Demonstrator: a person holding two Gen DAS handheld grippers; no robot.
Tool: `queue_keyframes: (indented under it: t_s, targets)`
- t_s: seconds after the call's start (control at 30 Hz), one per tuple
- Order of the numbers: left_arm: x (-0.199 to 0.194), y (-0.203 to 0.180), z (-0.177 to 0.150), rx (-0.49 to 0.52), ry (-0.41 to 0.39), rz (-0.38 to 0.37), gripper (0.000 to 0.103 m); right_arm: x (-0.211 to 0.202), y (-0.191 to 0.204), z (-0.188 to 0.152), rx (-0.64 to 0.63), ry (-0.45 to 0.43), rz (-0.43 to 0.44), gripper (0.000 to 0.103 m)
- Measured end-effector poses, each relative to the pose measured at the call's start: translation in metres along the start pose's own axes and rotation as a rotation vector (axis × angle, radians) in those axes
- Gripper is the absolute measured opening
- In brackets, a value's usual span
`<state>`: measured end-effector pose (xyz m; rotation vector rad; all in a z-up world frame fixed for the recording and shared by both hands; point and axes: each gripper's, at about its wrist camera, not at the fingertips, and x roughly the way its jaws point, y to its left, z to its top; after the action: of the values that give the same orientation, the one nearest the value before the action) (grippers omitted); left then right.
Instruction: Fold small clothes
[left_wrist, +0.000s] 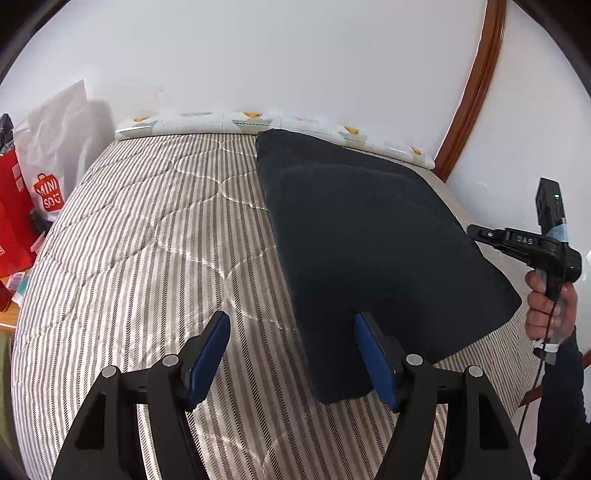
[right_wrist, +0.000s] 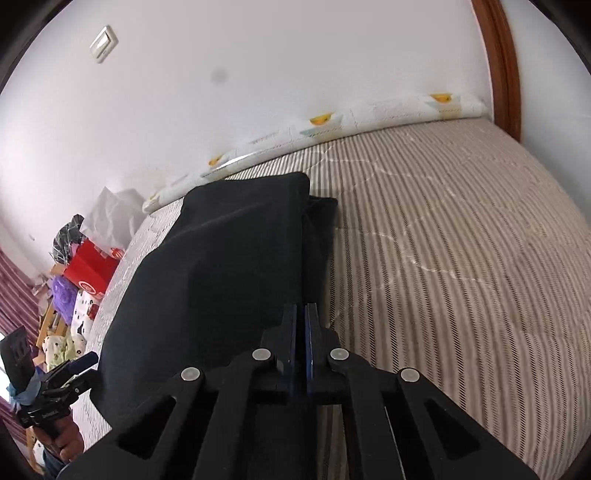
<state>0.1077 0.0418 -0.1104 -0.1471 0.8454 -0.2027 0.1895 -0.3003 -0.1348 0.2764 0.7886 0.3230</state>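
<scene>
My left gripper (left_wrist: 291, 354) hangs released at the frame's bottom over the striped bed (left_wrist: 147, 240); my right gripper (right_wrist: 301, 332) is clenched on the dark cloth (right_wrist: 229, 266), centre frame.

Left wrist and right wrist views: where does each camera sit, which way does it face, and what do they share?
Left wrist: rides the left claw, open, facing along the striped bed toward the wall; the right claw and its hand show at right.
Right wrist: rides the right claw, shut on the dark cloth, facing across the bed; the left claw shows lower left.
Shared: the cloth, bed, white wall, red box.
</scene>
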Motion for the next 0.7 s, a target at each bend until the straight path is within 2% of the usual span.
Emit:
queue_keyframes:
  t_s: [0.17, 0.23, 0.3, 0.33, 0.5, 0.6, 0.7]
  targets:
    - [-0.005, 0.002, -0.005, -0.015, -0.013, -0.017, 0.067, -0.024, -0.008, -0.009, 0.021, -0.023, -0.004, 0.008]
    - [-0.006, 0.002, -0.006, -0.017, -0.018, -0.021, 0.067, -0.029, -0.011, -0.013, 0.032, -0.009, 0.017, 0.026]
    - [-0.006, 0.001, -0.008, -0.012, -0.021, -0.024, 0.067, -0.032, -0.011, -0.019, 0.042, -0.012, 0.038, 0.037]
    - [-0.006, -0.001, -0.009, -0.006, -0.026, -0.023, 0.067, -0.031, -0.01, -0.02, 0.04, -0.011, 0.046, 0.037]
    - [-0.007, -0.002, -0.013, -0.007, -0.032, -0.018, 0.068, -0.008, -0.009, -0.024, 0.068, 0.02, 0.038, 0.037]
    - [-0.008, -0.002, -0.014, -0.001, -0.029, -0.012, 0.069, 0.0, -0.005, -0.022, 0.041, 0.02, 0.046, 0.007]
    - [-0.008, -0.004, -0.016, 0.005, -0.028, 0.004, 0.069, -0.008, -0.003, -0.025, 0.005, -0.032, 0.026, 0.006]
